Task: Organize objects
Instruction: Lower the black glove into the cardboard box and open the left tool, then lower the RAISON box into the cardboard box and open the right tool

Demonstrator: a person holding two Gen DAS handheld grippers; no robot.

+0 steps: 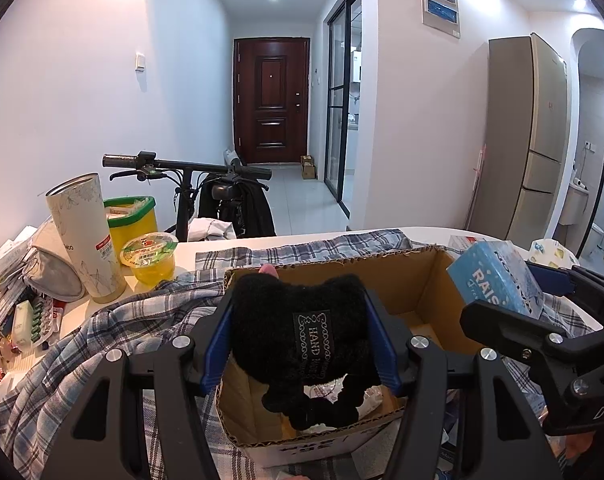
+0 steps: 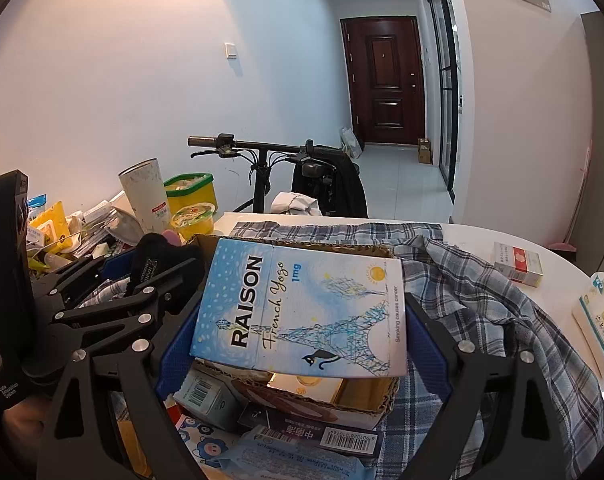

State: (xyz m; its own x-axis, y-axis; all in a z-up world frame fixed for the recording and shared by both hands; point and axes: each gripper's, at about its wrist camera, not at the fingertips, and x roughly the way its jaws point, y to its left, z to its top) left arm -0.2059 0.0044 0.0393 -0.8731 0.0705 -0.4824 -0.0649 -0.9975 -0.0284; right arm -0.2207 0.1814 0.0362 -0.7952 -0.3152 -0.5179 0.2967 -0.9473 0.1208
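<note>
Plaid cloth [image 1: 113,332] covers the white table [image 2: 482,236] beneath me, and past its far edge stand a bicycle [image 1: 189,172], white walls and a dark wooden door [image 1: 271,100] at the hall's end. At lower centre of the left view my left gripper [image 1: 302,344] clenches a fuzzy black plush item [image 1: 302,320] with a "HAND MADE" label, over the open cardboard box [image 1: 414,288]. My right gripper [image 2: 302,340] grasps a pale blue "RAISON" carton [image 2: 297,308] with an Eiffel Tower drawing, centre frame, above that box.

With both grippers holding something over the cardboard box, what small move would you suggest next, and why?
Probably lower the left gripper slightly and release the black fuzzy item into the cardboard box. It already hangs over the open box, while the right gripper holds the blue Raison carton just beside it.
</note>
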